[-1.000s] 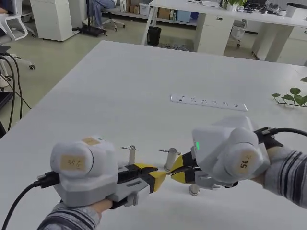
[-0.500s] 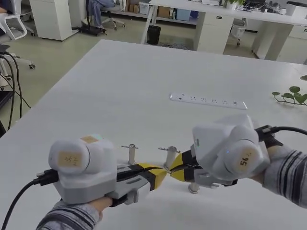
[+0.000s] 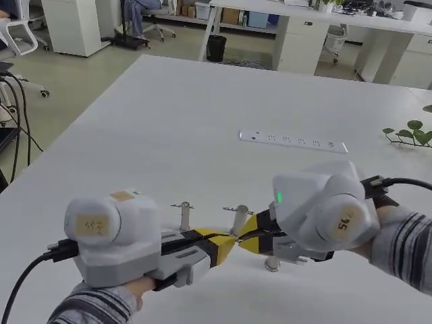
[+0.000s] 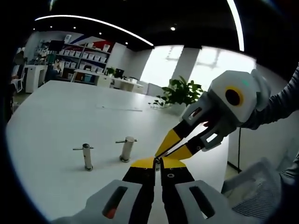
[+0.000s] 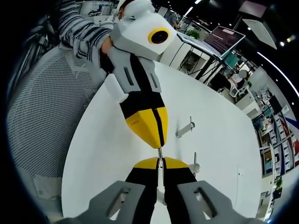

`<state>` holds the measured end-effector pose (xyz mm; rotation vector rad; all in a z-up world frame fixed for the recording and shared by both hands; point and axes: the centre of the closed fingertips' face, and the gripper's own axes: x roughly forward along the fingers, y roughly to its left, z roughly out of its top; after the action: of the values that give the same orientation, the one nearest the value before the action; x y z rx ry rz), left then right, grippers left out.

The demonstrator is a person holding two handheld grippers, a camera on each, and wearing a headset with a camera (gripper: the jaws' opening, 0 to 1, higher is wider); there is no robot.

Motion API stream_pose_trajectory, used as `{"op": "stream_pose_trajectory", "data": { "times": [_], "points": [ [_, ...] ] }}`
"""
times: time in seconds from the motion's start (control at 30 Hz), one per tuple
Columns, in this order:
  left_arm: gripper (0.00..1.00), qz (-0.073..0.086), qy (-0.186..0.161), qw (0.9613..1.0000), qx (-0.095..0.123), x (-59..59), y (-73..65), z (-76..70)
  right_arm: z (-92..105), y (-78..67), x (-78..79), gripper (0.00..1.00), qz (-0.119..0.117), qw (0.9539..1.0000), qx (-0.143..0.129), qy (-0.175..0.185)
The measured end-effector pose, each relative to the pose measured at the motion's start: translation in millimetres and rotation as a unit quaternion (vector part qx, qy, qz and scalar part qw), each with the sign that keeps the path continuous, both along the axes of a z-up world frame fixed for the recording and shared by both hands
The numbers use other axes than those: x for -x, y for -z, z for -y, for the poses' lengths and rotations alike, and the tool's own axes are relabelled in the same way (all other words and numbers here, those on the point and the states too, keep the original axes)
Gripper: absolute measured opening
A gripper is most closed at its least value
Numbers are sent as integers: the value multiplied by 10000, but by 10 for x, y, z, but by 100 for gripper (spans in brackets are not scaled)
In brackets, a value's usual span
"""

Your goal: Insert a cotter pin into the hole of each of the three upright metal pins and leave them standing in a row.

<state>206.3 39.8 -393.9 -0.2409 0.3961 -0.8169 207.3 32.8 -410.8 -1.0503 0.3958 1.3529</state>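
Two upright metal pins, one on the left (image 3: 184, 215) and one on the right (image 3: 239, 219), stand side by side, each with a cotter pin through its top. They also appear in the left gripper view (image 4: 87, 156) (image 4: 126, 149). A third metal pin (image 3: 272, 264) sits under the right gripper's body. My left gripper (image 3: 226, 244) (image 4: 158, 163) and right gripper (image 3: 241, 241) (image 5: 160, 164) meet tip to tip in front of the right pin. Both are shut on one thin cotter pin (image 5: 160, 154) held between them.
A white power strip (image 3: 293, 143) lies further back on the white table (image 3: 155, 128). A leafy plant (image 3: 413, 136) reaches in at the right edge. Desks, chairs and cabinets stand beyond the table. Cables trail from both grippers.
The two grippers have closed the gap between their tips and now meet at the cotter pin. The standing pins have not moved.
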Motion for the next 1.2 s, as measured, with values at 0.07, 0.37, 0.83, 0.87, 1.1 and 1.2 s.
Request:
{"op": "stream_pose_trajectory", "data": {
  "times": [0.07,0.37,0.83,0.87,1.1,1.2],
  "points": [
    [0,40,26,10000,-31,2,-3,3,18,10,-10,0,-11,10000,17,31],
    [0,98,182,9998,-15,31,-27,33,99,65,-6,1,-193,9997,61,154],
    [0,175,364,9992,29,73,-70,69,121,101,28,1,-442,9988,-2,220],
    [0,160,376,9992,42,77,-69,72,122,102,34,1,-454,9988,0,207],
    [0,85,433,9990,55,100,-51,83,142,106,60,0,-549,9982,-29,228],
    [0,141,458,9989,10,106,-52,95,163,96,71,0,-491,9986,7,181]
  ]
}}
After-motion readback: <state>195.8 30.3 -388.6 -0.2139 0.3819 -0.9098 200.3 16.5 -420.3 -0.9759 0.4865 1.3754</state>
